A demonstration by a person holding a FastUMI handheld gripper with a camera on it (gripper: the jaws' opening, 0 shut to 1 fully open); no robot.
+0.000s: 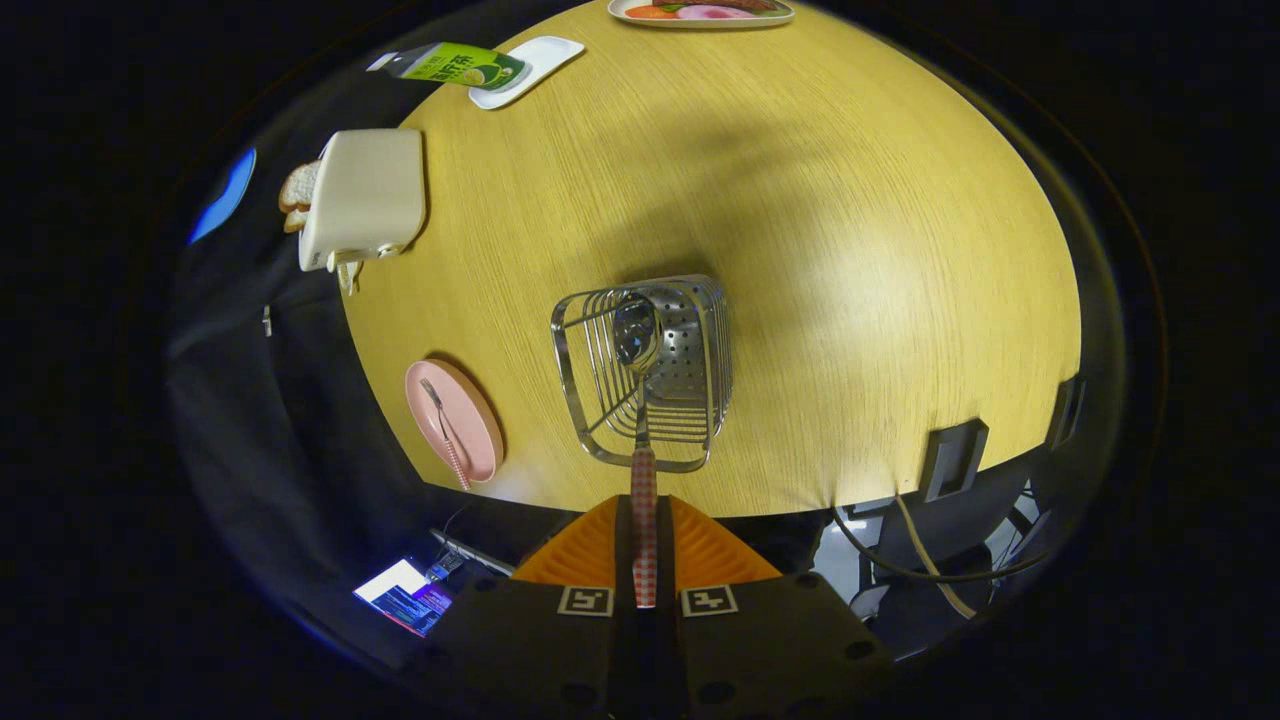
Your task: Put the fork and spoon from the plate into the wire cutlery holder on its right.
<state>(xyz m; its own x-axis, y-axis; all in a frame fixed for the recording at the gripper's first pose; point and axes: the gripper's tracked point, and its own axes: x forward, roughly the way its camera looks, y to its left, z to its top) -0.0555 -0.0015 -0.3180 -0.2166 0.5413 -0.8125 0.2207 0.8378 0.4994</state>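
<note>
My gripper (pixel 644 520) is shut on the checked handle of the spoon (pixel 642 400), held high over the table. The spoon's steel bowl hangs over the open top of the wire cutlery holder (pixel 600 400), which stands just ahead of the fingers on the wooden table (pixel 850 250). Left of the holder lies the pink plate (pixel 470 425) near the table's edge. The fork (pixel 445 430) rests on the plate, its checked handle sticking out over the plate's rim.
A cream toaster (pixel 365 195) with bread (pixel 297 192) stands beyond the plate. Farther off lie a green carton (pixel 455 65) on a white tray (pixel 540 55) and a dish of food (pixel 700 10). Black clamps (pixel 955 455) and cables (pixel 920 560) hang at the table's edge.
</note>
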